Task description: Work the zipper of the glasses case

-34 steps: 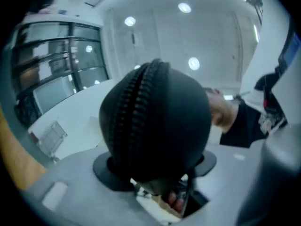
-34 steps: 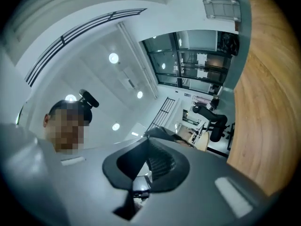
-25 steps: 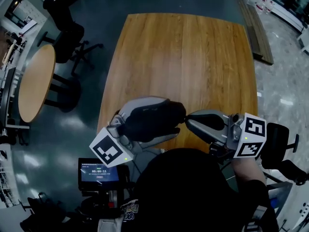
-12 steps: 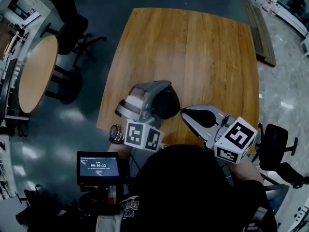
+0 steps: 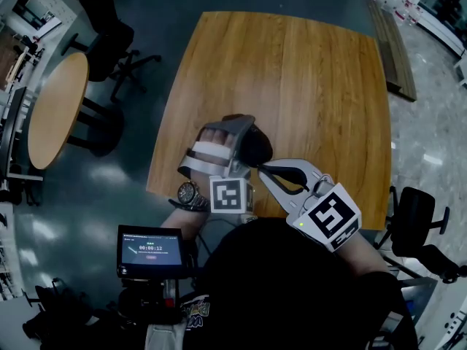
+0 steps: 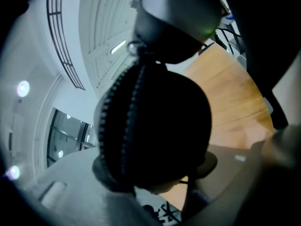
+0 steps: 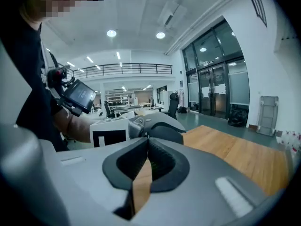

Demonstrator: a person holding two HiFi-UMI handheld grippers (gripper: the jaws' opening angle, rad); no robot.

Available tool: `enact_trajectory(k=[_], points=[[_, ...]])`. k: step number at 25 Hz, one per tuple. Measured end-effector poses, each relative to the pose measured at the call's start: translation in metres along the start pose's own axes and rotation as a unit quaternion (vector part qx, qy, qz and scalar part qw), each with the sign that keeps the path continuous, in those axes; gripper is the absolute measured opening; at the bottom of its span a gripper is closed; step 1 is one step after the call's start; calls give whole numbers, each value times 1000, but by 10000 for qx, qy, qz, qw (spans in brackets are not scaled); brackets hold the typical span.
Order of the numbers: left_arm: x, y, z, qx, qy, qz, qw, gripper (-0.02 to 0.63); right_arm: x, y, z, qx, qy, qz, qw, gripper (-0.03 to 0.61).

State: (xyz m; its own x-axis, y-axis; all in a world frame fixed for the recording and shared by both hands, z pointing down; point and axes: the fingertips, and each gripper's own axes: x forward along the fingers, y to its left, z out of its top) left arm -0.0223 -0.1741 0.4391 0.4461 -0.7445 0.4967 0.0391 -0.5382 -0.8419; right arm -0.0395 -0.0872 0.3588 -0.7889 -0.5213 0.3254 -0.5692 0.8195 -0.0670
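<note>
The black glasses case (image 5: 253, 146) is held over the near part of the wooden table (image 5: 306, 79). My left gripper (image 5: 232, 141) is shut on it, with a grey jaw on either side. In the left gripper view the case (image 6: 160, 121) fills the middle and its zipper teeth (image 6: 123, 121) run up the left side to the zipper pull (image 6: 134, 47). My right gripper (image 5: 260, 168) comes in from the right, shut, with its tips pinching that pull at the end of the case. The right gripper view shows the right gripper (image 7: 148, 138) shut, and the case (image 7: 165, 132) just beyond it.
A round wooden table (image 5: 52, 111) and office chairs (image 5: 109, 46) stand to the left on the dark floor. A small screen (image 5: 149, 251) sits at the person's waist. Another chair (image 5: 416, 224) stands at the right, near the table's corner.
Both grippers have come down and toward the person with the case between them. The left gripper has rolled, so its marker cube now faces up. The right gripper has swung left and stayed at the case's end.
</note>
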Motion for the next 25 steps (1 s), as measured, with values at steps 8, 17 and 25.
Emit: enact_trajectory(k=[8, 17, 25], points=[[8, -10, -11, 518, 346, -164, 9979, 281, 14, 3, -11, -266, 211, -210, 9992, 11], [4, -33, 13, -1426, -509, -719, 9858, 276, -27, -23, 3, 549, -1284, -568, 9886, 87], [-16, -57, 54, -3162, -1860, -2145, 9052, 275, -45, -33, -13, -445, -1008, -367, 9932, 266]])
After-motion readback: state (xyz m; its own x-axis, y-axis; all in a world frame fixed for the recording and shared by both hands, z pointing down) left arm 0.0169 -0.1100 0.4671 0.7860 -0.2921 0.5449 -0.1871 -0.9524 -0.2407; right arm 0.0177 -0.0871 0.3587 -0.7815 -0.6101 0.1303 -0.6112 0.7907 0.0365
